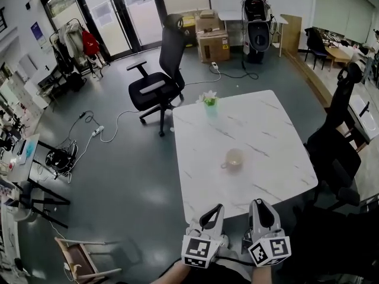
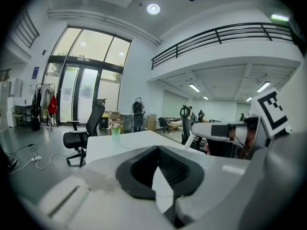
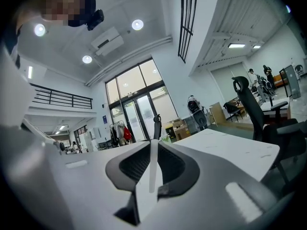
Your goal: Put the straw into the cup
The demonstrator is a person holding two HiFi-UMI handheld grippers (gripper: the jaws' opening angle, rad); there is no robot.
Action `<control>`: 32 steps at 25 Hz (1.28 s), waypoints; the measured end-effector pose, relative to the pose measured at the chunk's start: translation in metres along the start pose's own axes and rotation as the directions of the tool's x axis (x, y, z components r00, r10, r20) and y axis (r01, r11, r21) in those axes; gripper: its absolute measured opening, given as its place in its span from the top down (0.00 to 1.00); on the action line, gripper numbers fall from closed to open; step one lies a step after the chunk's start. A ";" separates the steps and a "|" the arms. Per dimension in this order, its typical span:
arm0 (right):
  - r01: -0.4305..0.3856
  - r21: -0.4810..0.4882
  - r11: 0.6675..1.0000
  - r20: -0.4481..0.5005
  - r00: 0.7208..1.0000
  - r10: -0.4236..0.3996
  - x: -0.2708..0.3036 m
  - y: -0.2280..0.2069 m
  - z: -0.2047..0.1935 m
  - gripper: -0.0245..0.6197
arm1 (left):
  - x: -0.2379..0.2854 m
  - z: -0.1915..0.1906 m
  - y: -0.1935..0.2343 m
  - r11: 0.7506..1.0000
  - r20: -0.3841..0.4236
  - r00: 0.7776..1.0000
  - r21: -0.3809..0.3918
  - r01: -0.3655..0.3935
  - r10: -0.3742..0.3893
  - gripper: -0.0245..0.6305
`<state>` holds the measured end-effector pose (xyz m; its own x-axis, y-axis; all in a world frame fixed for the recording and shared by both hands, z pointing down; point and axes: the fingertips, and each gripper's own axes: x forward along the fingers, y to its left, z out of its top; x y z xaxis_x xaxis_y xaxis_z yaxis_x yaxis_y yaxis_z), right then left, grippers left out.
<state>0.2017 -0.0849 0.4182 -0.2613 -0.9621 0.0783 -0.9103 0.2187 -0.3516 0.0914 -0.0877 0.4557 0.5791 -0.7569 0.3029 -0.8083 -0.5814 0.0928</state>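
The straw [image 3: 153,166] is thin and white. It stands upright, pinched between the jaws of the right gripper [image 3: 154,143], which are closed on it, just off the table's [image 1: 266,129] near edge. I can't make the straw out from the head view. The cup [image 1: 234,158] is tan and sits alone on the white marble top, about mid-table and a bit toward the near edge, well apart from both grippers. The left gripper [image 2: 156,150] hangs beside the right one at the same near edge, its jaws drawn together at the tips with nothing between them. A vase [image 1: 209,99] stands at the far edge, with a chair [image 1: 160,78] beyond the far left corner.
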 end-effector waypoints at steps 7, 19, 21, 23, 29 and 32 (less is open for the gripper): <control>0.020 0.025 0.999 -0.079 0.997 -0.018 0.029 -0.014 -0.017 0.89 | 0.026 -0.016 0.012 0.999 -0.076 0.997 -0.038 0.010 -0.013 0.96; 0.018 -0.040 0.999 -0.102 0.995 -0.022 0.105 -0.019 -0.015 0.89 | 0.071 -0.027 0.047 0.995 -0.096 0.994 -0.096 0.033 -0.042 0.96; 0.023 -0.049 0.999 -0.101 0.995 -0.028 0.116 -0.022 -0.015 0.89 | 0.078 -0.029 0.053 0.994 -0.099 0.994 -0.102 0.037 -0.047 0.96; 0.029 -0.055 0.998 -0.099 0.994 -0.035 0.126 -0.025 -0.016 0.89 | 0.084 -0.033 0.058 0.993 -0.105 0.993 -0.110 0.041 -0.053 0.96; 0.048 -0.082 0.995 -0.100 0.993 -0.056 0.152 -0.036 -0.013 0.89 | 0.100 -0.034 0.070 0.990 -0.111 0.992 -0.131 0.047 -0.062 0.96; 0.057 -0.091 0.994 -0.098 0.993 -0.066 0.165 -0.042 -0.012 0.89 | 0.107 -0.035 0.077 0.990 -0.118 0.991 -0.135 0.048 -0.064 0.96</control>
<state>0.1931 -0.2513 0.4574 -0.2311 -0.9538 0.1920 -0.9491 0.1776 -0.2601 0.0869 -0.2027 0.5284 0.6130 -0.6778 0.4059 -0.7867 -0.5713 0.2341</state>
